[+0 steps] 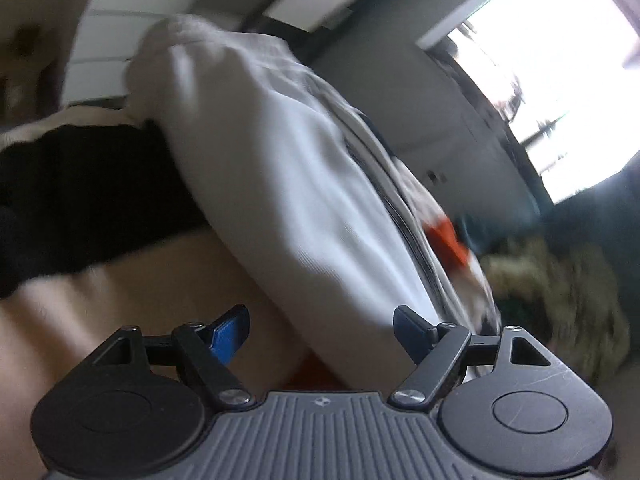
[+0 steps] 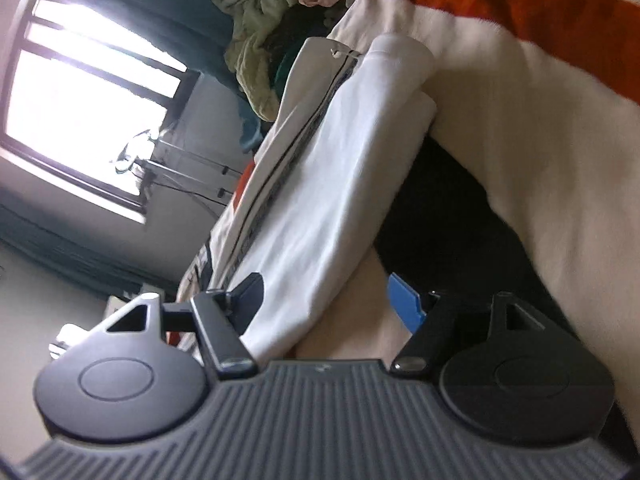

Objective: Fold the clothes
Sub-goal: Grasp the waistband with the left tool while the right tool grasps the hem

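My left gripper (image 1: 322,326): the jaws stand wide apart. The lower edge of the white garment (image 1: 288,184) lies in the gap between them, but I cannot see the pads pressing on it.
My right gripper (image 2: 332,300): also spread wide. The near end of the white garment passes just beside its left finger (image 2: 250,292); the blue pad (image 2: 404,302) on the other finger is apart from the cloth.
White garment, left view: a long folded piece, running from the gripper up toward the far side. A dark zipper line (image 1: 384,184) goes along its right edge. The picture is blurred here.
White garment, right view (image 2: 320,184): the same long shape, tilted in the frame, with the zipper line on its left side and a folded sleeve end (image 2: 400,52) at the far end.
Surface under it: a cream blanket (image 2: 520,140) with an orange stripe (image 2: 520,4).
Black cloth (image 1: 80,184): it lies beside the white garment, touching its edge, on the blanket.
Green clothes pile (image 2: 260,12): beyond the far end of the white garment, well apart from my grippers.
Window (image 2: 80,88): bright, on the wall behind the bed.
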`<state>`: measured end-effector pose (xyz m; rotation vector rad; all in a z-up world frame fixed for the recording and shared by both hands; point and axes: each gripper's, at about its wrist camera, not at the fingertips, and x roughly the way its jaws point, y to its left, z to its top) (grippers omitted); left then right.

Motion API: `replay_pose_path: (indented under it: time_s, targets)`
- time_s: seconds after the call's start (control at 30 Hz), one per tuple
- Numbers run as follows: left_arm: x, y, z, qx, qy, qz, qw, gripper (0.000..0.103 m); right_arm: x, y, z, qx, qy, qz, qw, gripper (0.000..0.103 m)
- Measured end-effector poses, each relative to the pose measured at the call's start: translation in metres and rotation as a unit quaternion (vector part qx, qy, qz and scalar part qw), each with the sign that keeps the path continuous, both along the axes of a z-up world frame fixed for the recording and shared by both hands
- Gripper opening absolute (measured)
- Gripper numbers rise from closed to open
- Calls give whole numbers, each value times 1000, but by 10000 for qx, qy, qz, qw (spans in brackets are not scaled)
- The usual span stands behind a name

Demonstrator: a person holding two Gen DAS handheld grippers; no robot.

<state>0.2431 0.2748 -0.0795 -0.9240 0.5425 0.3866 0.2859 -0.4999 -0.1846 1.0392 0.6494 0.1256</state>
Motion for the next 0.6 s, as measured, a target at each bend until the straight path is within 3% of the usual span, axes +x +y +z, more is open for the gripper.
replay_pose_path:
  time_s: [0.2,0.33,0.4,0.47,0.53,0.6]
  targets:
    - [15,57,-20,-393,-576,754,9947,70,40,-3,-27,-227,-114,-265,9993,69]
    - [25,85,-24,-605,-750,1181,9883,62,64,-9,-28,-542,-357,-509,9966,68]
    - [28,94,-27,-633,-817,1359,9853,50,73,-16,-28,-716,-352,-656,9946,54]
    - [31,101,-28,-334,-752,1309,9880,37,78,-26,-32,-601,-302,-883,9938,49]
    - [34,104,-31,-235,-745,1305,9884,33,80,-29,-33,-634,-217,-1020,9925,43]
    - [33,106,-30,-304,-829,1371,9866,24,81,-24,-26,-956,-110,-1031,9900,27]
